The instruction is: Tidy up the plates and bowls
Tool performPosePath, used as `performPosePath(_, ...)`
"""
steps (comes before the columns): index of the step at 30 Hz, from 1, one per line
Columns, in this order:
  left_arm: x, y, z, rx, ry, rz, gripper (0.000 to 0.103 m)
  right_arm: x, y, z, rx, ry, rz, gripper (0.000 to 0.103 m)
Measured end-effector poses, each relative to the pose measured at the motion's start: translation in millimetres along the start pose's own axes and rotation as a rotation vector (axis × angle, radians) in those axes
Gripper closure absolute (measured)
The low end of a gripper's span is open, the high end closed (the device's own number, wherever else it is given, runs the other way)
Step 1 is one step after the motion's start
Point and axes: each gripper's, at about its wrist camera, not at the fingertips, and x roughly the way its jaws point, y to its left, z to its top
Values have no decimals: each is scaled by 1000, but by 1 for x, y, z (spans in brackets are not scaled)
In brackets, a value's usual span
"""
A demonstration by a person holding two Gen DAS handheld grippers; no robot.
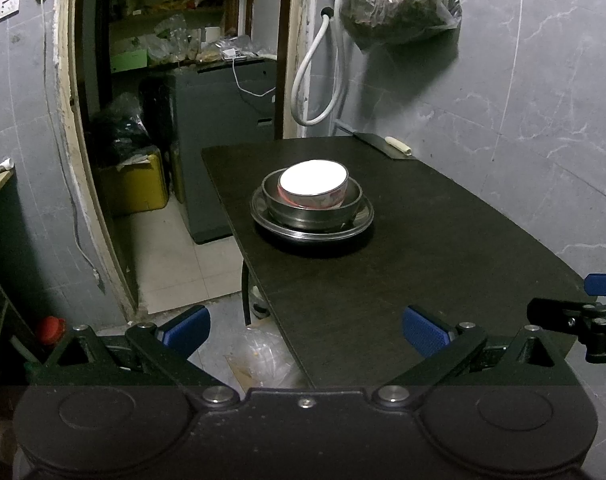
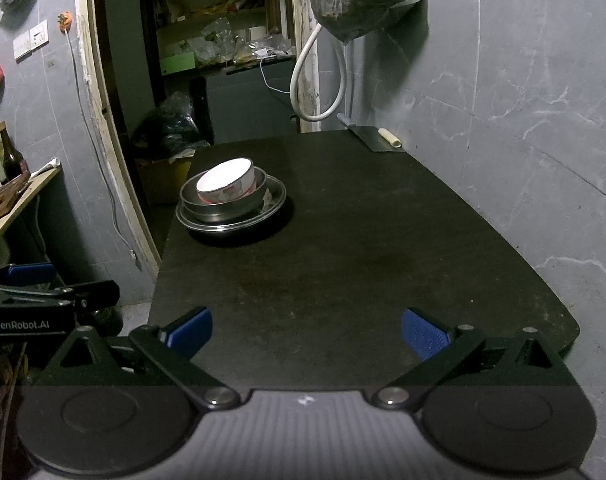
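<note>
A white bowl (image 1: 314, 184) with a red pattern sits tilted inside a steel bowl (image 1: 313, 210), which rests on a steel plate (image 1: 359, 222) on the dark table (image 1: 423, 248). The right wrist view shows the same stack: white bowl (image 2: 227, 184), steel bowl (image 2: 223, 208), steel plate (image 2: 277, 200). My left gripper (image 1: 306, 332) is open and empty over the table's near left corner, well short of the stack. My right gripper (image 2: 307, 332) is open and empty above the table's near edge (image 2: 343, 280). Each gripper appears at the edge of the other's view.
A cleaver with a pale handle (image 1: 387, 145) lies at the table's far end by the marble wall. A white hose (image 1: 323, 72) and a filled plastic bag (image 1: 399, 4) hang above it. Left of the table is a doorway with a yellow container (image 1: 137, 184) and a dark cabinet.
</note>
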Motion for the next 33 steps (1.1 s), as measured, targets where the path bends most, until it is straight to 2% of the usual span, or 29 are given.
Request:
performPosePath(9,2,2,2,-1,5,-2,1,3,2,2,3,5,-6,0)
performPosePath(19,7,13,5,-75,20,4,1,5,3,3,8,5,-15,0)
performPosePath(33,19,9,11,-37,26,-36,1,10,2,6,33,9,-47,0)
